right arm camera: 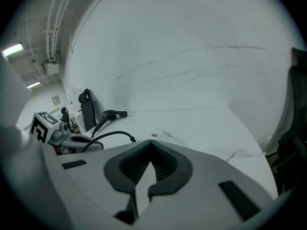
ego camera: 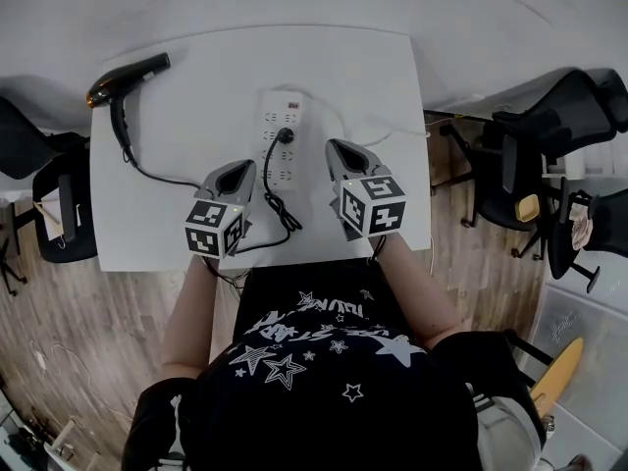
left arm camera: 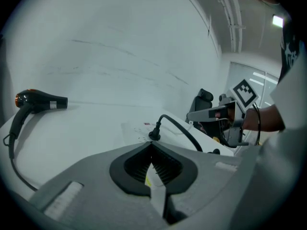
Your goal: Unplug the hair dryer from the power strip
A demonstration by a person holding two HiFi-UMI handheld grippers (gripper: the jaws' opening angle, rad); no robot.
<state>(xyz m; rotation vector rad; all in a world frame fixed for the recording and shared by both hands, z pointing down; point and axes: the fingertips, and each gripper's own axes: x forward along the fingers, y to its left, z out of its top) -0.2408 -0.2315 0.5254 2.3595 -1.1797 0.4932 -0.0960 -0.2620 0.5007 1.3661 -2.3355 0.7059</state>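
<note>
A glossy black hair dryer [ego camera: 128,78] with a tapered barrel lies at the smooth white table's [ego camera: 373,77] far left corner; its thin cord [ego camera: 278,204] loops to a round plug [ego camera: 286,135] seated in the oblong white power strip [ego camera: 275,116]. Left gripper [ego camera: 239,168] and right gripper [ego camera: 335,148], grey wedges with ribbed black pads, flank it, jaws pressed together, empty
</note>
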